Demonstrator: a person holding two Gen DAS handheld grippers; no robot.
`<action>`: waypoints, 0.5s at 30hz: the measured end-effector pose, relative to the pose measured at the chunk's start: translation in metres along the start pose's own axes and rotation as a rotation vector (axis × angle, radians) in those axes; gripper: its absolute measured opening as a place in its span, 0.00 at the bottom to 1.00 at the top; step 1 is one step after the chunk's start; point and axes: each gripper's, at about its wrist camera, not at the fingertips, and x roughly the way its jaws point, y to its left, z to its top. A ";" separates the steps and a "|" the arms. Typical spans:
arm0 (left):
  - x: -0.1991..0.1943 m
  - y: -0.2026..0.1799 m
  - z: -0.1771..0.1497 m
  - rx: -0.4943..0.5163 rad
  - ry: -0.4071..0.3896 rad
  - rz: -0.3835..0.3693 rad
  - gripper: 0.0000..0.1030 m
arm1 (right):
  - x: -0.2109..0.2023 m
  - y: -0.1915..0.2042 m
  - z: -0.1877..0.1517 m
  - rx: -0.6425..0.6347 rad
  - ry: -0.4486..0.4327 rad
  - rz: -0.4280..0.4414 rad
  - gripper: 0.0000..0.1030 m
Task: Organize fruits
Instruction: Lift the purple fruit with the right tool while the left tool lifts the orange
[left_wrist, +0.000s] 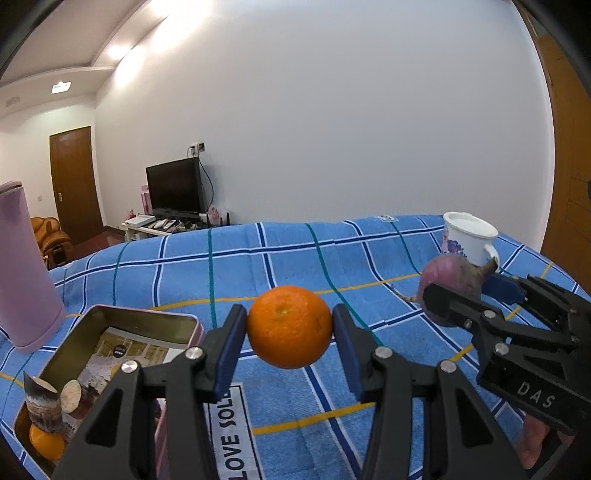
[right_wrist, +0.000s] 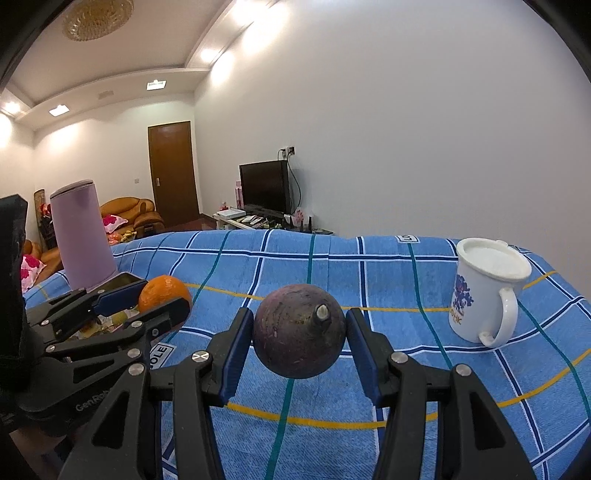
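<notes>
Both tools point slightly downward, side by side above the blue checked cloth (left_wrist: 295, 258). The left tool (left_wrist: 290, 328) clamps an orange (left_wrist: 289, 326) between its pads, just beside the open tin (left_wrist: 122, 325). The right tool (right_wrist: 299, 338) grips a purple round fruit (right_wrist: 299, 332), the mug (right_wrist: 484, 291) near the cloth's right edge.

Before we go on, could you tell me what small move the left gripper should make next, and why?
Probably swing the left gripper left over the tin and lower it: its jaws clamp the orange in the air, and the tin stands open with room.
</notes>
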 end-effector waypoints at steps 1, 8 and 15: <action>-0.001 0.000 -0.001 0.000 -0.003 0.002 0.48 | 0.000 -0.001 0.000 -0.001 -0.003 -0.001 0.52; -0.008 0.001 -0.003 0.001 -0.018 0.008 0.48 | -0.005 0.002 -0.002 -0.011 -0.026 -0.003 0.52; -0.014 0.005 -0.005 -0.012 -0.034 0.014 0.48 | -0.009 0.003 -0.004 -0.019 -0.043 -0.007 0.52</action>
